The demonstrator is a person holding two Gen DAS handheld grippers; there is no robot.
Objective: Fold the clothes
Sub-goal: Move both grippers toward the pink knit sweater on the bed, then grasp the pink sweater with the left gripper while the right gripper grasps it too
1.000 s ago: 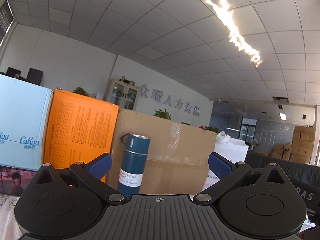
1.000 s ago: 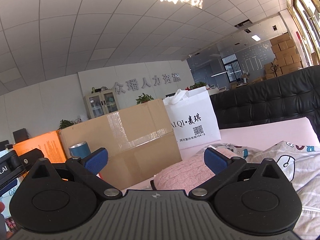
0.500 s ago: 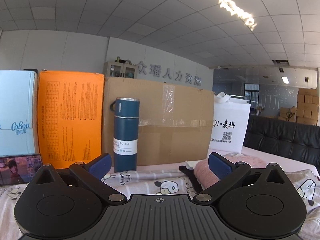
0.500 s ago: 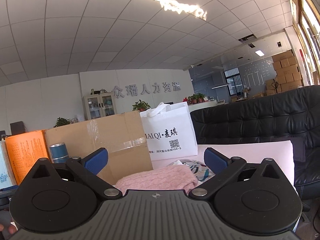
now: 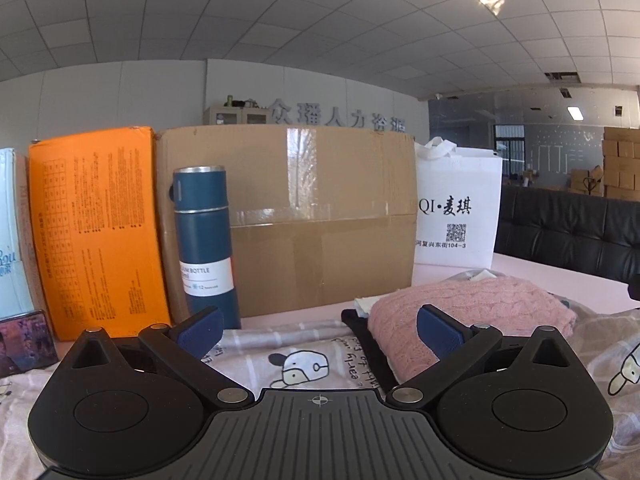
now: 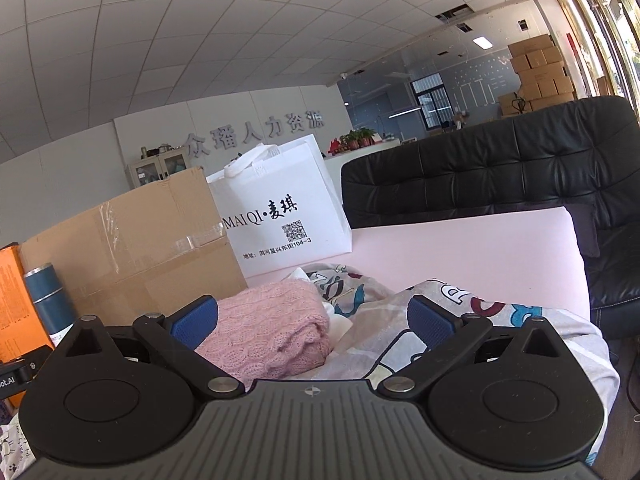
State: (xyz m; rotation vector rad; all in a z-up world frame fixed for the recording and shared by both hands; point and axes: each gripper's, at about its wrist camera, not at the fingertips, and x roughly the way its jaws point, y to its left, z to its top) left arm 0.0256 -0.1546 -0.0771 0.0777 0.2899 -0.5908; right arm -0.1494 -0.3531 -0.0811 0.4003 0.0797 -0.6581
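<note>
— Behind the pink table [image 6: 460, 248] I am seeing a cardboard box [image 5: 320, 216], a white bag [image 6: 280, 216], a blue flask [image 5: 204, 240] and an orange box [image 5: 96, 232], all lining the back edge; what are you reading off the grippers?

— I am holding both with their fingers spread wide and nothing between them; the left gripper [image 5: 318, 326] is hovering low over the printed cloth [image 5: 296, 360]; the right gripper [image 6: 312, 318] is looking across the pink knit sweater [image 6: 272, 328].

— Where is the clothing lying?

— The sweater is sitting as a neat, doubled-over bundle on a dark garment [image 5: 362, 340] whose edge is peeking out beneath it; rumpled cartoon-print fabric [image 6: 400, 320] is spreading to its right and rear; I am judging that this fits either a stack with more pieces coming or one nearly finished, and I cannot tell which.

— So how are you handling it well?

— I am thinking any grasp should take a cloth edge rather than its middle; I am keeping both grippers level so a fold lands square; I am also staying clear of the flask, which looks easy to topple.
</note>
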